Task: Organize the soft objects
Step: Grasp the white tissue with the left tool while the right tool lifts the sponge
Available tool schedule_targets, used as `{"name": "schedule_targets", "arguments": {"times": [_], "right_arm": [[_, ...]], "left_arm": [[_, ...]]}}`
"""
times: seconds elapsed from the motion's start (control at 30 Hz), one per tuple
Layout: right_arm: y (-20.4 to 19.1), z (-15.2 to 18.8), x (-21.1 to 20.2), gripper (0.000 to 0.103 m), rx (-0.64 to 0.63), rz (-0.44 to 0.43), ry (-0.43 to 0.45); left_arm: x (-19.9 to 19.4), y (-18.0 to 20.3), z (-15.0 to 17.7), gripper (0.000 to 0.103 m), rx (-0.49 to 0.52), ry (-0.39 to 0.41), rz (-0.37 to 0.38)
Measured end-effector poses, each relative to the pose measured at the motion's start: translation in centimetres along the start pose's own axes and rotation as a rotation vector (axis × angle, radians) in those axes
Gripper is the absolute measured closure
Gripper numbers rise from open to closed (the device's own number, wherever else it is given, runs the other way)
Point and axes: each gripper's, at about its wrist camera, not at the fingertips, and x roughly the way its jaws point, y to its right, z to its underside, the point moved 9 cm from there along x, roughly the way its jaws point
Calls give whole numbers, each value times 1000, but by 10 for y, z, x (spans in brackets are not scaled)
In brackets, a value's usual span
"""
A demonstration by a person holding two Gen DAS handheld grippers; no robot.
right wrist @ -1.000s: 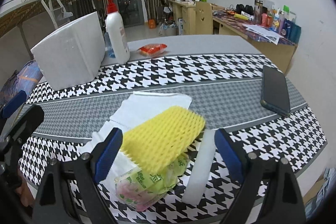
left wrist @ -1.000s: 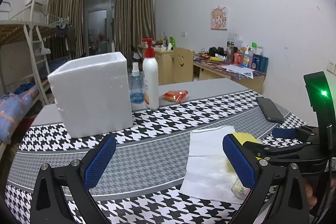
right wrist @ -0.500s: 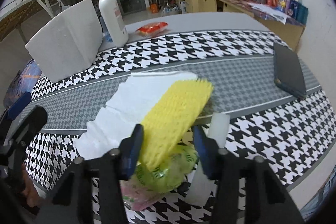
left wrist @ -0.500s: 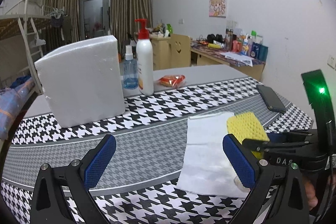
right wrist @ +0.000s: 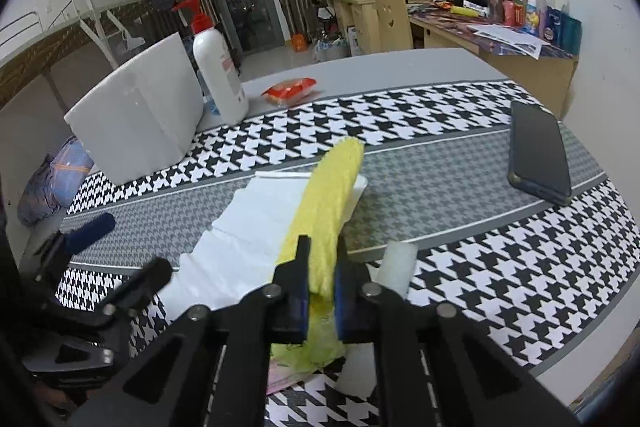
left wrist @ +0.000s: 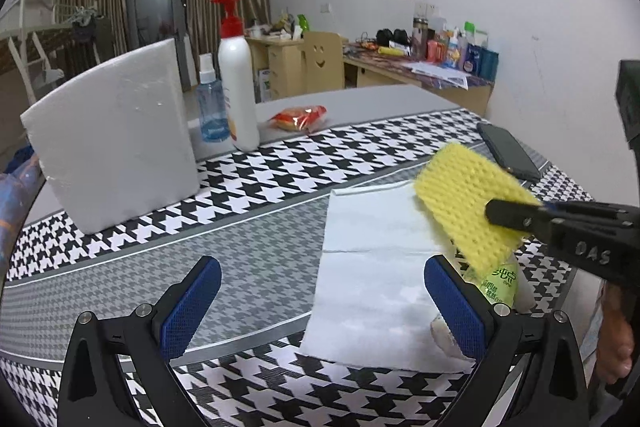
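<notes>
Right tool (right wrist: 321, 275): clenched on the yellow foam net (right wrist: 330, 203), lifted above the white cloth (left wrist: 372, 251).
Left tool (left wrist: 320, 303): released, holding nothing.

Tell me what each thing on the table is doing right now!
yellow foam net: pinched and lifted by the right hand-held gripper.
left hand-held gripper: open, holding nothing.
white sheet: lying flat.
tissue pack: lying under the net.
foam box: standing upright.
pump bottle: upright.
phone: lying flat, screen dark.
</notes>
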Motion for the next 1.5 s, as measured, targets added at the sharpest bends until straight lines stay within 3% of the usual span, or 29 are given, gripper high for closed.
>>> {"name": "schedule_targets", "arguments": {"times": [0.17,0.6,0.87,0.97,1.03,1.07,1.13,1.3,1.5], "right_arm": [[8,-3,-10,91,2,4,29],[19,-4,-31,91,-15,-3,85],[25,-2,-35,91,-12,-7,96],[26,-1,-36,91,-11,-9,97],[27,-1,-36,91,-6,-9,98],[27,-1,-37,91,-4,-8,98],[28,0,-38,91,1,-7,101],[28,1,-41,91,1,-6,105],[25,-2,-45,91,-4,-5,117]], "left_arm": [[14,2,2,3,-21,-49,-8],[51,25,14,23,6,-181,34],[59,37,16,28,46,-225,46],[59,43,15,39,66,-222,59],[57,47,15,61,84,-223,71],[58,51,14,68,97,-221,78],[58,57,14,94,116,-219,98],[57,53,12,100,78,-210,134],[29,34,-7,100,38,-114,128]]}}
